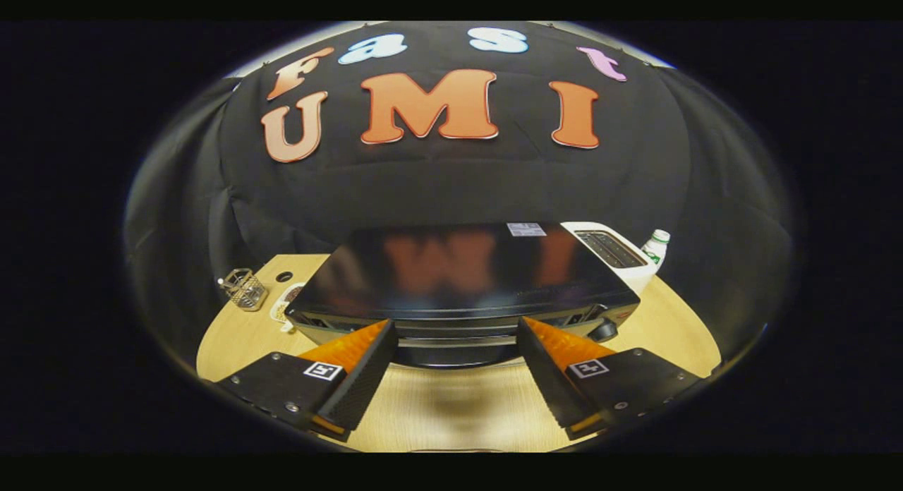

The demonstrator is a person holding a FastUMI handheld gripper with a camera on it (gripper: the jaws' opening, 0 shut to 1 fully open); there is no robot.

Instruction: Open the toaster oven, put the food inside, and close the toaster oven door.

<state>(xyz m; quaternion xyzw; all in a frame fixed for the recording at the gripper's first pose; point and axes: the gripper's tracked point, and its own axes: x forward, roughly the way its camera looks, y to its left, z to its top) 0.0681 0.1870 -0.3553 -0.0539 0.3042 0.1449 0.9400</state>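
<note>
Gripper view: the gripper (455,360) has its fingers spread wide, holding nothing, tips level with the front of the toaster oven (462,279), which sits on the wooden table (458,413) just ahead. The oven's door handle (457,341), a pale horizontal bar, lies between the fingers, apart from both. The door looks closed. The glossy black top reflects the booth wall. Judgement: the oven is heavy and rigid and should stay put; the handle is stiff, smooth metal, likely slippery, so grip it mid-bar and pull down along the hinge arc. A plate with food (286,309) sits left of the oven, beside a wire basket (245,289). A white toaster (615,251) and bottle (656,246) stand beyond on the right.
</note>
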